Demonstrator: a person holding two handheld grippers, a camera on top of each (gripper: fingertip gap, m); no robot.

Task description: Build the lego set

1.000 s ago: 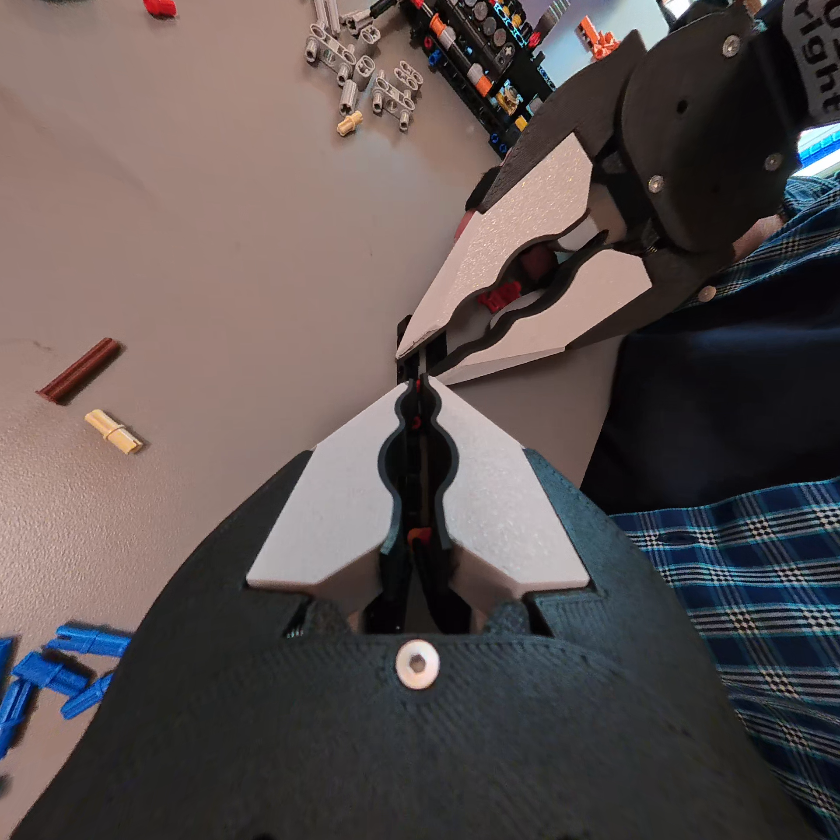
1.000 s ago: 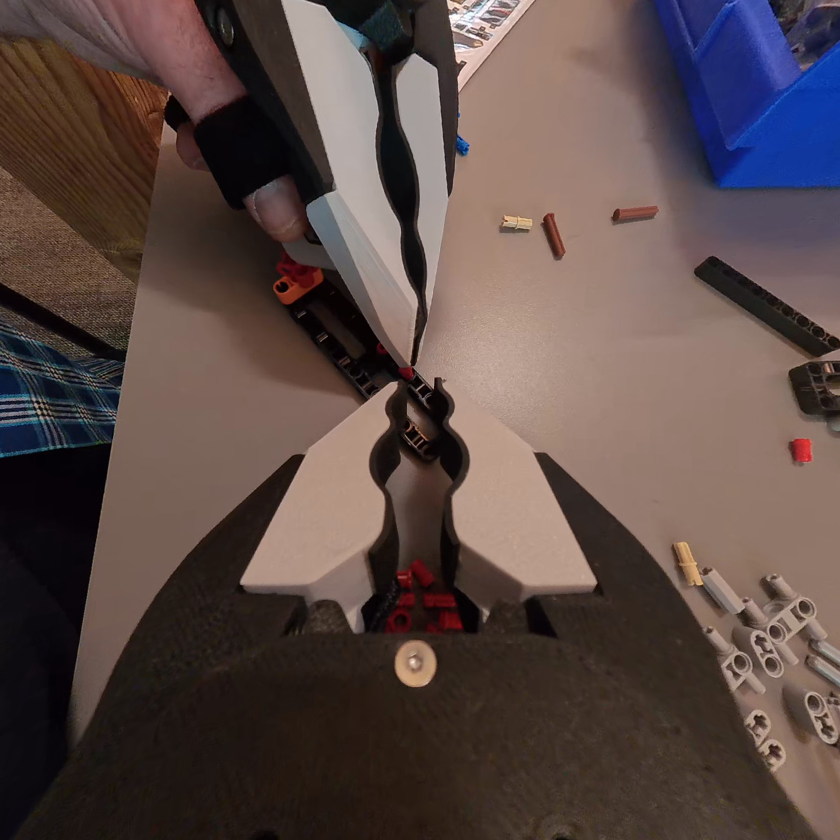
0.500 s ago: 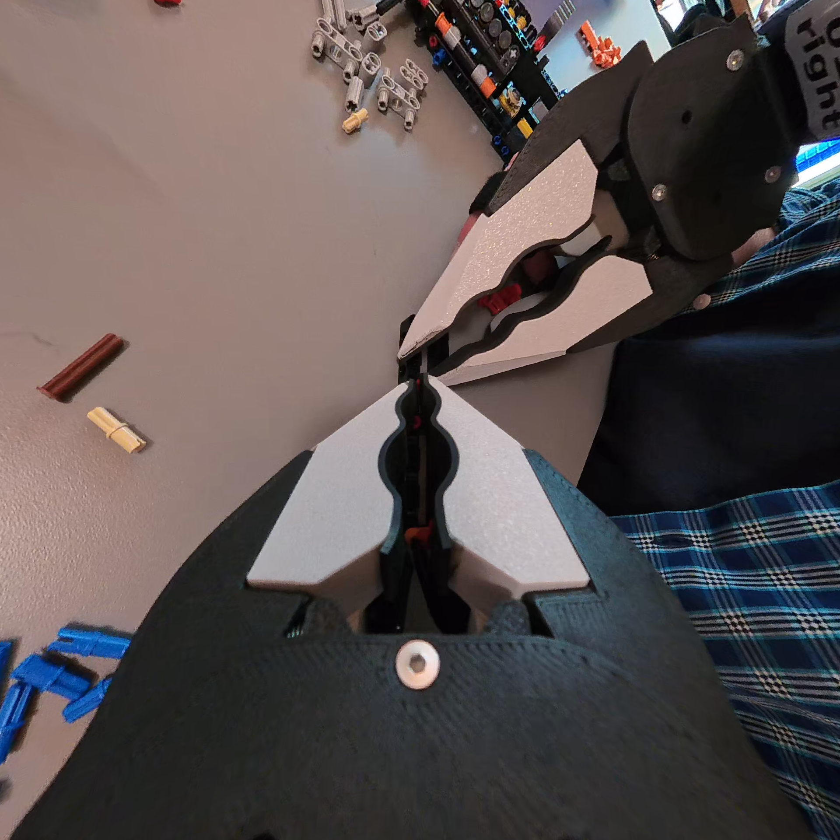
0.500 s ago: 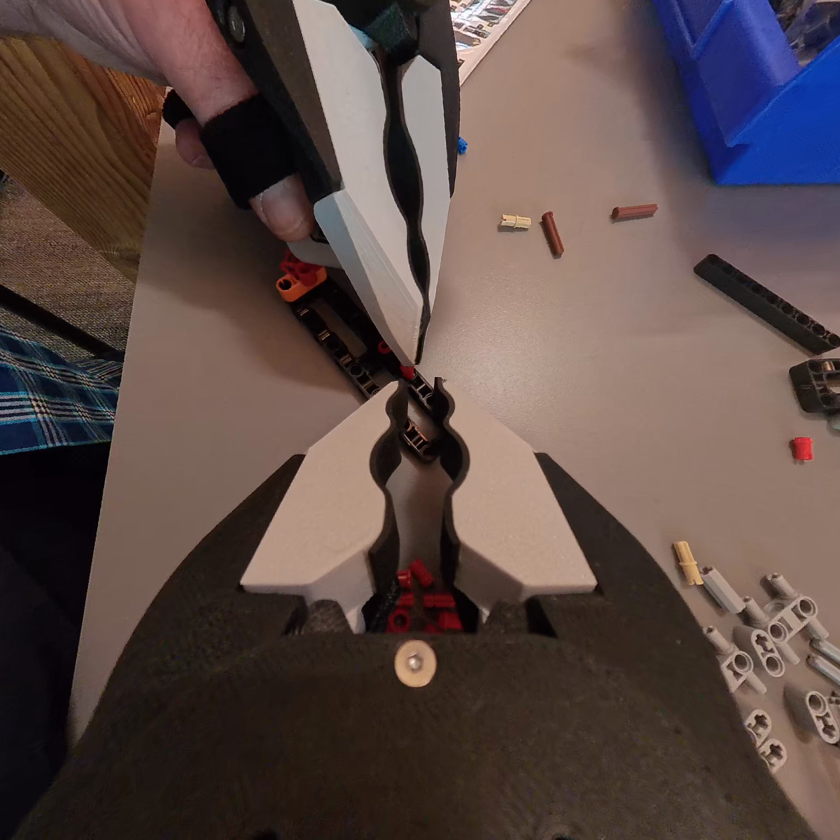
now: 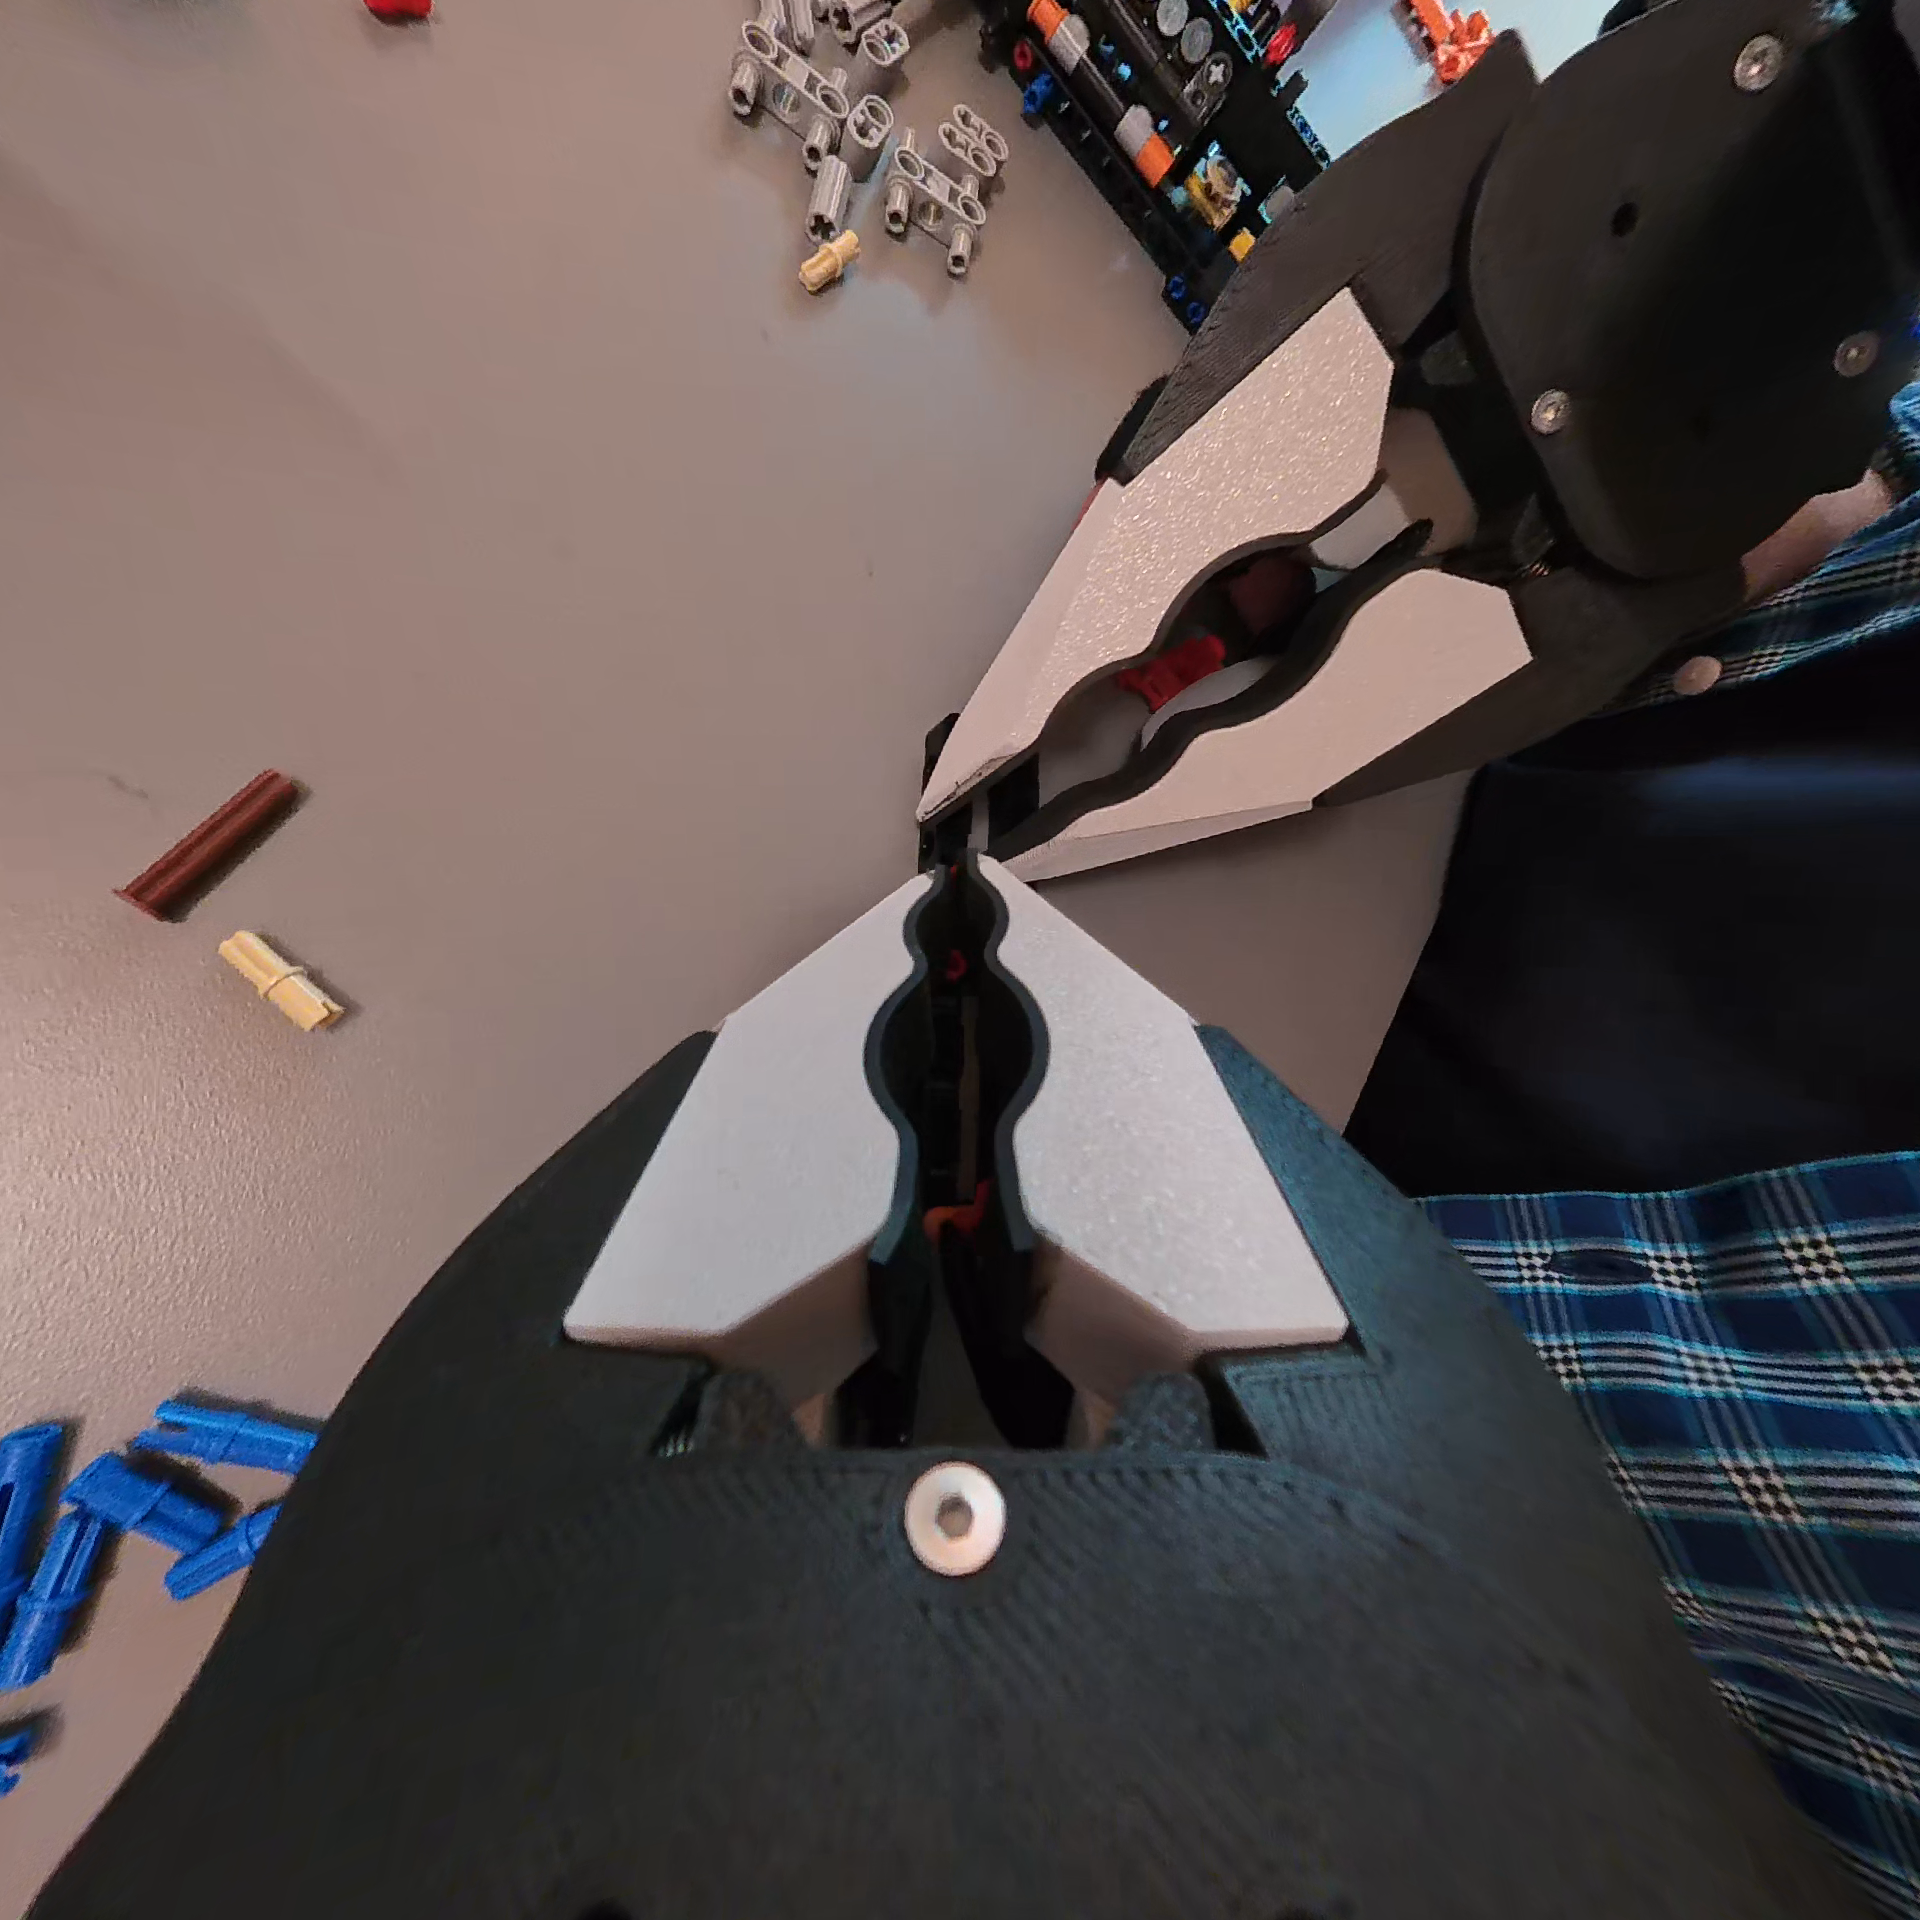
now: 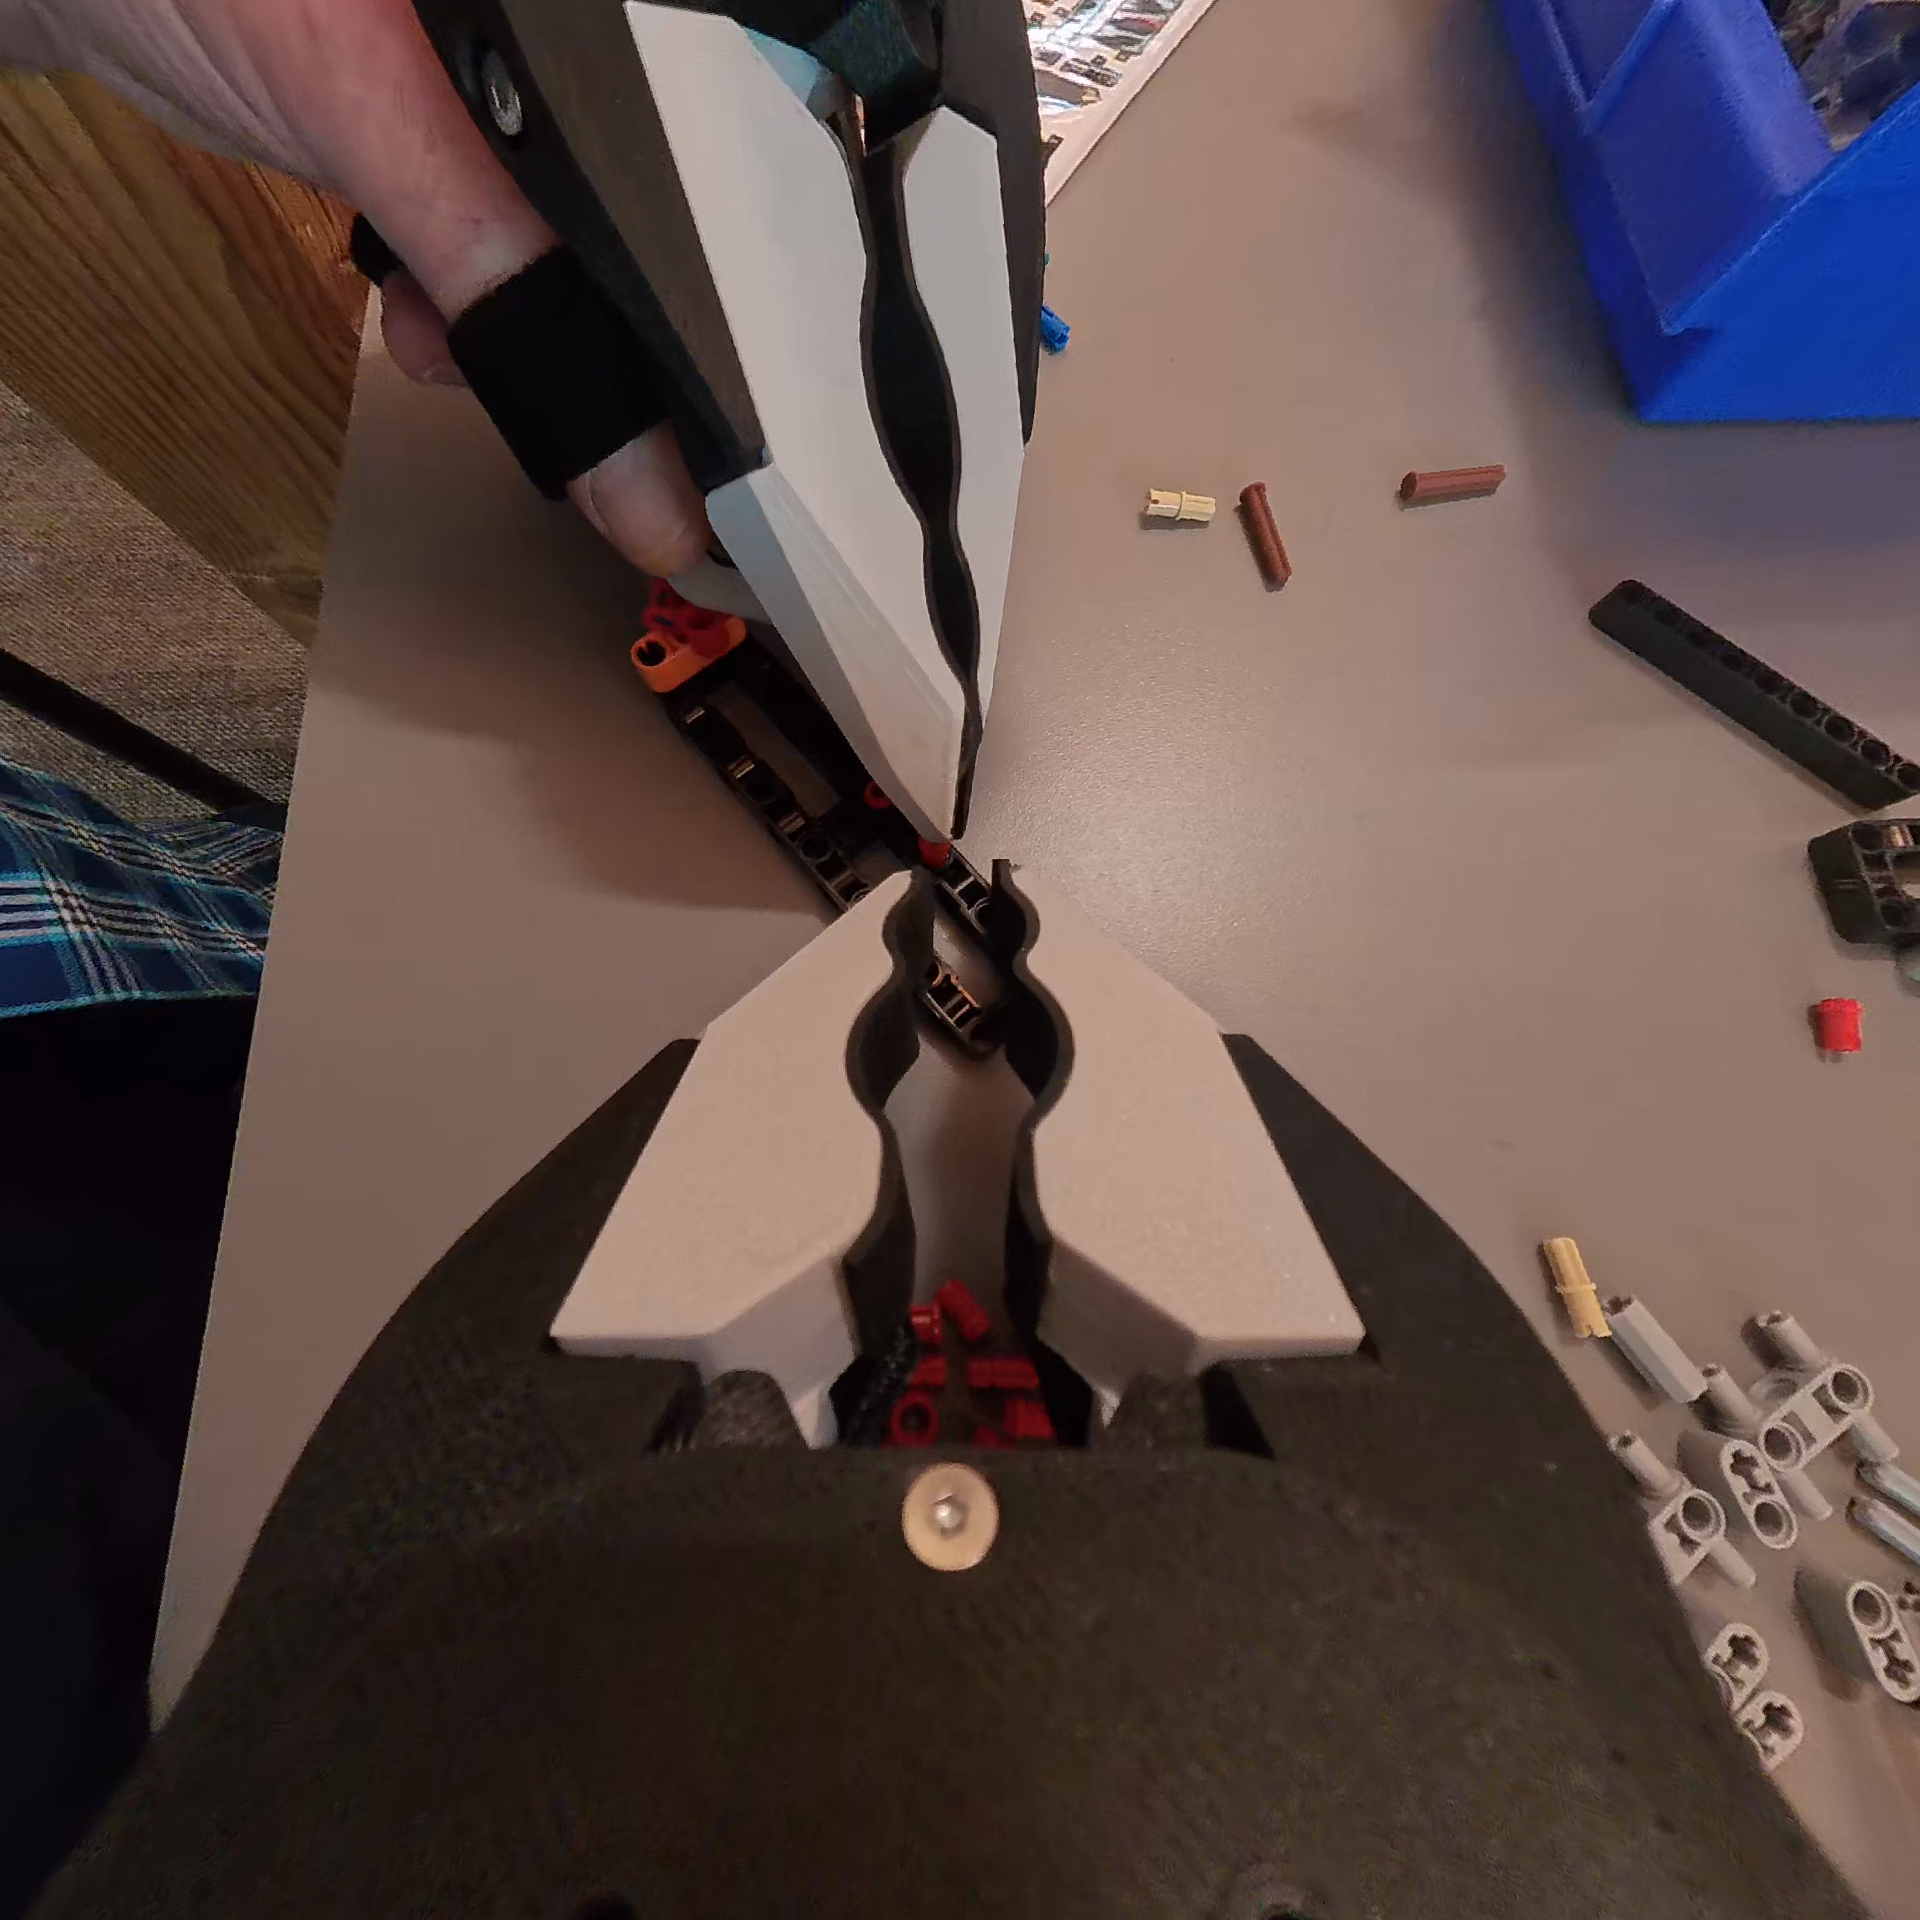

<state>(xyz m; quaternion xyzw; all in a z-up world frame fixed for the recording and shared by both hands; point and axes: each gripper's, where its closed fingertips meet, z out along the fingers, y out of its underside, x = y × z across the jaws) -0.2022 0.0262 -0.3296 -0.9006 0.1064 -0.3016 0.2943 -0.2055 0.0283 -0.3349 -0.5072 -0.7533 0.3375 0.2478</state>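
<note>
I have the left gripper (image 5: 961, 883) closed narrow on the black frame (image 6: 790, 769), which lies on the table (image 5: 520, 520) and runs between its fingers. In the right wrist view that gripper (image 6: 956, 821) comes down from 12 o'clock, its tips nearly meeting at a red pin (image 6: 933, 852) seated in the frame. I judge I am pinning the frame down so it cannot slide while the other tool works the end.

My right gripper (image 6: 961, 883) stands a little open, straddling the frame's near end without squeezing it; in the left wrist view it (image 5: 971, 831) enters from 2 o'clock. Spare red pins (image 6: 966, 1371) sit in its throat, ready stock, I think.

An orange connector (image 6: 675, 655) caps the frame's far end at 11 o'clock. Loose parts wait out of the way: grey connectors (image 6: 1766, 1455) at 4 o'clock, a black beam (image 6: 1756, 696) and brown axles (image 6: 1262, 530) at 2, a blue bin (image 6: 1714, 208) at 1.

Next I should close on the frame end, or seat a pin; the risk is tipping the frame.
</note>
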